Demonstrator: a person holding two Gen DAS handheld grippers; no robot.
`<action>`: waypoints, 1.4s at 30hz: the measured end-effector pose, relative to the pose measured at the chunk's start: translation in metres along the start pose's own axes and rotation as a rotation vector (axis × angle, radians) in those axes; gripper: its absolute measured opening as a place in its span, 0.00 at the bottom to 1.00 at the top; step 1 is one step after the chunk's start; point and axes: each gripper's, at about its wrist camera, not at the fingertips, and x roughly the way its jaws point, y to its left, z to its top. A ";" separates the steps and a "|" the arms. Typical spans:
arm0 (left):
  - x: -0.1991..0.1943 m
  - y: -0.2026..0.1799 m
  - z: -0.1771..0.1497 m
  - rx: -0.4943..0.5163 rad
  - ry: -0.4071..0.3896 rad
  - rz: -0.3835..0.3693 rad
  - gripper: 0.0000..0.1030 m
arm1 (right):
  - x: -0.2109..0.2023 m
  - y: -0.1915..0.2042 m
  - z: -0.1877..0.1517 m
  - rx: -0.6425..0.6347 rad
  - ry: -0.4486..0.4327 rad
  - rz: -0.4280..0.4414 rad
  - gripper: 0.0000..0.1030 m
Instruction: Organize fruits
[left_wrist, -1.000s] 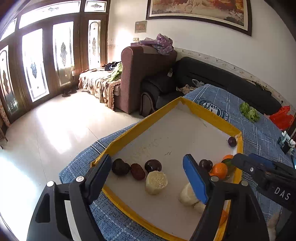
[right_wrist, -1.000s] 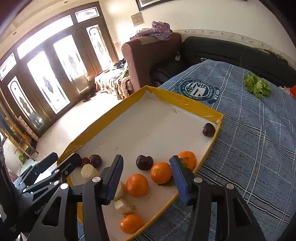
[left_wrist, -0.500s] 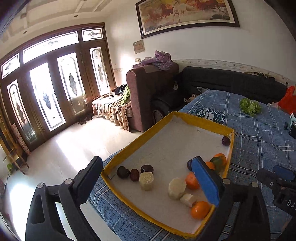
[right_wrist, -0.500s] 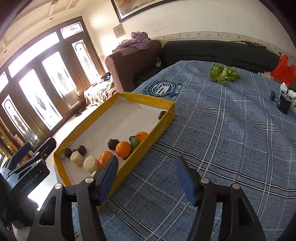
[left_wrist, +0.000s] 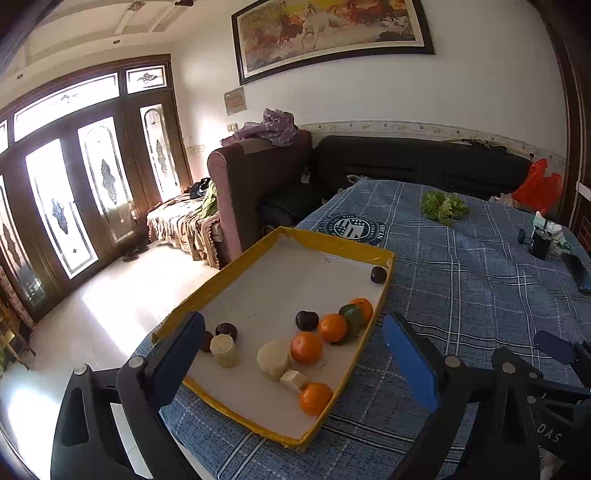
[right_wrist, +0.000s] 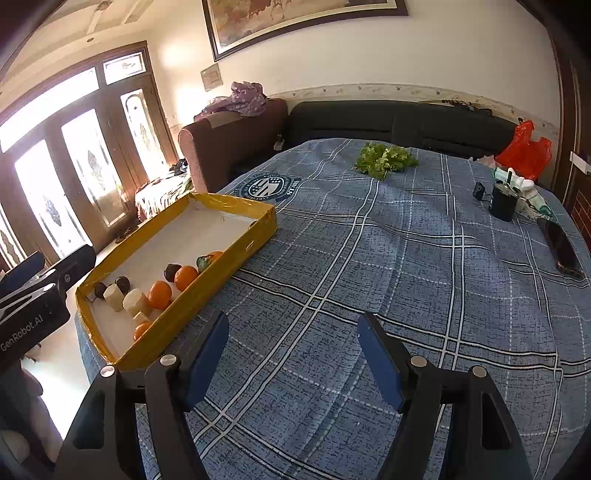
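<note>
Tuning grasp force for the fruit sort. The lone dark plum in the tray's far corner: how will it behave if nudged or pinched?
The dark plum looks round and smooth, so a nudge would probably roll it across the flat tray floor. It sits against the corner walls, which should stop it rolling further that way. Its glossy skin may slip between flat pads, so pinch across its middle.

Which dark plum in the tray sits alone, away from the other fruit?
The dark plum in the tray's far right corner, against the yellow wall; the other plums sit beside oranges or pale chunks.
</note>
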 end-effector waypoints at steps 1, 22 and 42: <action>0.001 -0.001 0.000 -0.001 0.004 -0.003 0.94 | -0.001 -0.001 -0.001 0.002 -0.001 -0.002 0.77; 0.010 0.000 -0.009 -0.027 0.067 -0.048 0.94 | 0.005 0.014 -0.011 -0.016 0.010 -0.023 0.81; -0.065 0.036 0.003 -0.175 -0.289 0.105 1.00 | -0.010 0.029 -0.015 -0.017 -0.089 -0.069 0.81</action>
